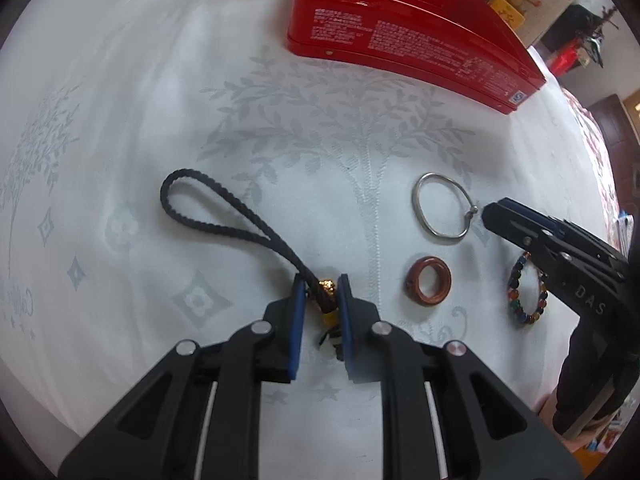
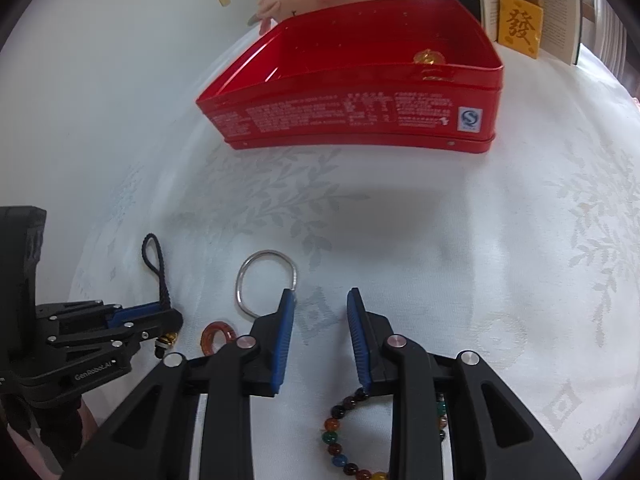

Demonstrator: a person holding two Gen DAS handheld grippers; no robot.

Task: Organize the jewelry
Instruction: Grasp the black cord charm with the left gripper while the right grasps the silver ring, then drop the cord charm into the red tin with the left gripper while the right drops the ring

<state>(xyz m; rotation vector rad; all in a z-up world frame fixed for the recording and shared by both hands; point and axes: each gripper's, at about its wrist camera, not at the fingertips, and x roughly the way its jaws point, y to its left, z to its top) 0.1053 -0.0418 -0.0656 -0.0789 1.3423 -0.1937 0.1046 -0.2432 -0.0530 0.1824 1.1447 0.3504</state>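
White patterned surface (image 1: 120, 120): left gripper (image 1: 320, 286) fingers clamped on black cord charm (image 1: 224, 216), cord trailing away; red tin (image 1: 400, 40) beyond; right gripper (image 2: 320, 300) fingers apart, empty.

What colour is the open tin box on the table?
Red tin box with pale printed text on its side; the right wrist view shows it best.

Both black grippers (image 1: 322, 284) (image 2: 320, 300) carry blue pads and silver screws.

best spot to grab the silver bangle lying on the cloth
Grip the silver bangle across its thin wire rim, coming straight down from above. It lies flat on the tablecloth, so one pad probably goes inside the ring, one outside. Avoid the small ball clasp, which is likely slippery.
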